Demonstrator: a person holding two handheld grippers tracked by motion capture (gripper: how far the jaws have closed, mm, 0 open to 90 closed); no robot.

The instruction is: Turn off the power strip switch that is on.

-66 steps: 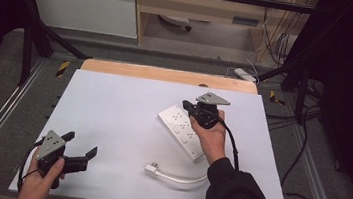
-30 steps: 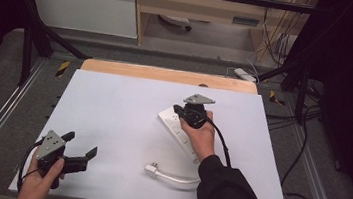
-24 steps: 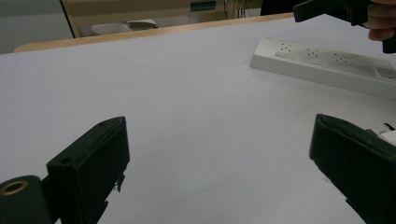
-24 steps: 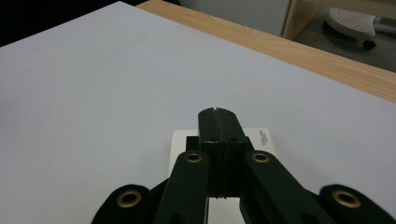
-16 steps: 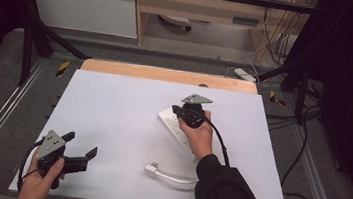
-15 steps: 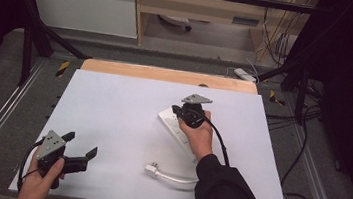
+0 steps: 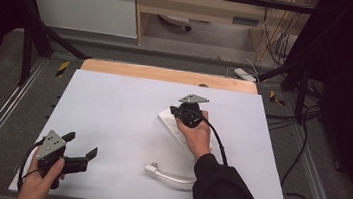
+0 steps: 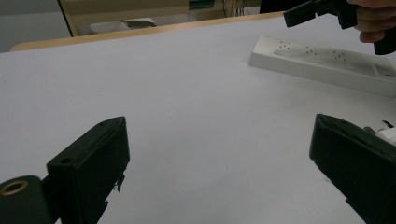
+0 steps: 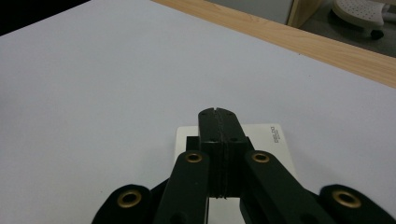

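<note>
Lying flat on the matte white table [image 7: 113,102], right of centre, the power strip [image 7: 176,129] is a long, smooth white plastic bar with small socket holes. The right gripper [image 9: 217,114] hovers over its end, jaws pressed together and empty; the left gripper [image 7: 81,149], jaws spread wide, rests near the front-left corner.

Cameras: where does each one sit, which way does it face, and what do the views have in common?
High view: above the near table edge, looking forward and down; both forearms, left gripper, right gripper over the power strip.
Left gripper view: rides that gripper, facing across the table; open jaws.
Right gripper view: looks along shut jaws at the strip's end.
Shared: all three show the strip.
</note>
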